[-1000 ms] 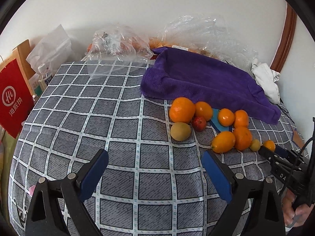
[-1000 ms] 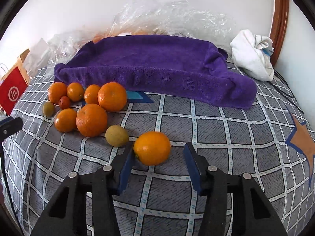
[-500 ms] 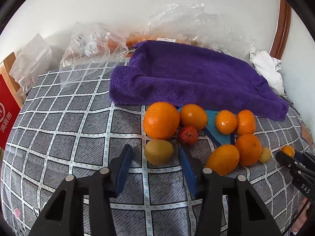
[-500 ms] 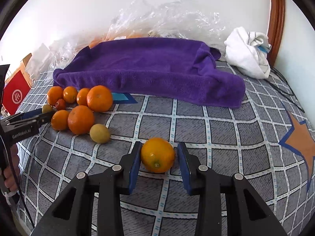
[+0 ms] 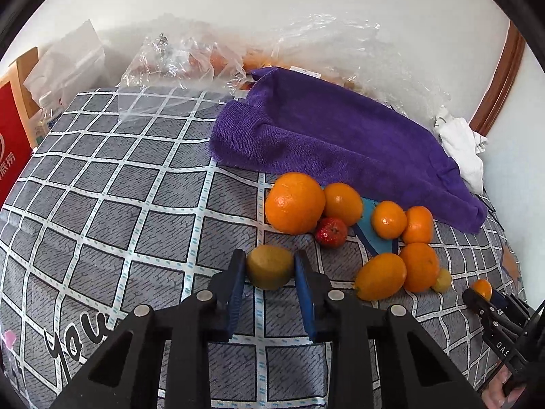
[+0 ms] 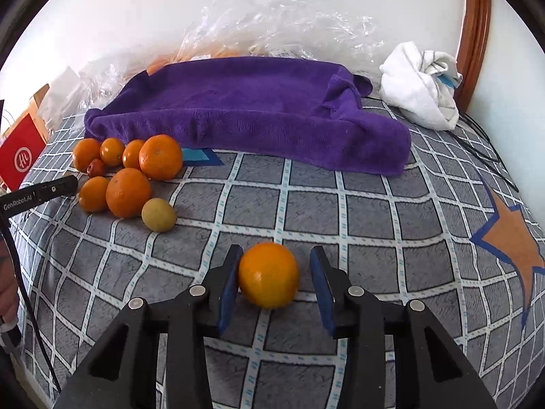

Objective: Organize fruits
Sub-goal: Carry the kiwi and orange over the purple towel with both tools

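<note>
In the left wrist view my left gripper (image 5: 270,272) is shut on a yellow-green fruit (image 5: 270,266) resting on the checked cloth. Beyond it lie a big orange (image 5: 294,202), a small red fruit (image 5: 331,232) and several more oranges (image 5: 388,220). In the right wrist view my right gripper (image 6: 274,274) is open around a single orange (image 6: 268,274); the left pad touches it, the right pad stands apart. The pile of oranges (image 6: 127,192) and a yellow-green fruit (image 6: 158,214) lie far left.
A purple towel (image 6: 252,109) lies spread behind the fruit. Clear plastic bags (image 5: 184,61) sit against the wall. A white cloth (image 6: 422,85) is at the back right, a red bag (image 5: 10,156) at the left edge.
My left gripper moved forward and closed on the yellow-green fruit. My right gripper, closed on the single orange half a second ago, has opened its right side.
</note>
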Tool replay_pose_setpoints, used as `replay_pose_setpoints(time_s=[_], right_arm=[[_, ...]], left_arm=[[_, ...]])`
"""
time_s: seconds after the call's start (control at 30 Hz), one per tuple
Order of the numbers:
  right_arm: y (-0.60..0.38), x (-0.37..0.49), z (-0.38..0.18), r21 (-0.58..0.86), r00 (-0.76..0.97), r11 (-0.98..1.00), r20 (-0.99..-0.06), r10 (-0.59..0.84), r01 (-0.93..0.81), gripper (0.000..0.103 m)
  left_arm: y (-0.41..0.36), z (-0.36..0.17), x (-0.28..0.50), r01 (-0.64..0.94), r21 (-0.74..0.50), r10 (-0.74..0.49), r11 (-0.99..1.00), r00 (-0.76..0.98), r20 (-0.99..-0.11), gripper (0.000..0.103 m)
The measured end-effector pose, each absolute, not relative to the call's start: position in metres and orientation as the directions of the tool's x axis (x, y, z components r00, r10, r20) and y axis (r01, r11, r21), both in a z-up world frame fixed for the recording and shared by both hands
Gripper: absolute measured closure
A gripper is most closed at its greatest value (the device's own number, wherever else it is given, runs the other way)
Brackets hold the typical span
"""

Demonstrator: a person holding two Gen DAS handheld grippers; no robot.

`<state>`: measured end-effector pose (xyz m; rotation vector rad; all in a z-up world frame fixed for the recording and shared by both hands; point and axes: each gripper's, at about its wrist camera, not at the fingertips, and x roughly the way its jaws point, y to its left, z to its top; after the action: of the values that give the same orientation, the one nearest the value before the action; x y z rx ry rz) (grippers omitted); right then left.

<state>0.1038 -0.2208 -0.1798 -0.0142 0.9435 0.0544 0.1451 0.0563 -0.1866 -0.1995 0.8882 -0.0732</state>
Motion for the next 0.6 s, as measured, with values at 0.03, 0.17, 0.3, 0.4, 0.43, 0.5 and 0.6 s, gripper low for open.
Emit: replay_pose_setpoints(time_s=[0.03, 0.17, 0.3, 0.4, 0.43, 0.5, 0.6], right_arm=[[-0.221, 0.102, -0.180, 0.012, 0.588, 0.999, -0.808, 0.040, -0.050, 0.062], [-0.220, 0.100, -0.179, 0.006, 0.597, 0.998, -0.801, 0.038, -0.055, 0.071], [-0.222, 0.100, -0.180, 0.023, 0.595, 0.999, -0.802, 0.047, -0.048, 0.071], [-0.223, 0.098, -0.177, 0.033, 0.598, 0.999, -0.800, 0.052, -0.042, 0.071], [-0.224, 0.097, -0.176, 0.040, 0.603, 0.998, -0.796, 0.057, -0.042, 0.071], [-0.226, 0.096, -0.172, 0.048, 0.609, 0.998, -0.791, 0.062, -0.038, 0.071], [-0.229, 0.096, -0.166, 0.055, 0.613, 0.998, -0.788, 0.060, -0.026, 0.071]], left_arm=[[0.056, -0.187, 0.143, -0.021, -0.202, -0.144, 0.979, 0.633, -0.761, 0.076], [0.055, -0.185, 0.140, -0.025, -0.194, -0.135, 0.981, 0.633, -0.763, 0.076], [0.057, -0.182, 0.138, -0.032, -0.210, -0.143, 0.977, 0.629, -0.764, 0.076], [0.060, -0.177, 0.133, -0.041, -0.220, -0.146, 0.975, 0.632, -0.761, 0.076], [0.061, -0.175, 0.131, -0.041, -0.224, -0.148, 0.974, 0.633, -0.760, 0.076], [0.061, -0.172, 0.129, -0.047, -0.217, -0.139, 0.975, 0.633, -0.762, 0.076], [0.063, -0.166, 0.127, -0.052, -0.217, -0.135, 0.975, 0.640, -0.757, 0.076]])
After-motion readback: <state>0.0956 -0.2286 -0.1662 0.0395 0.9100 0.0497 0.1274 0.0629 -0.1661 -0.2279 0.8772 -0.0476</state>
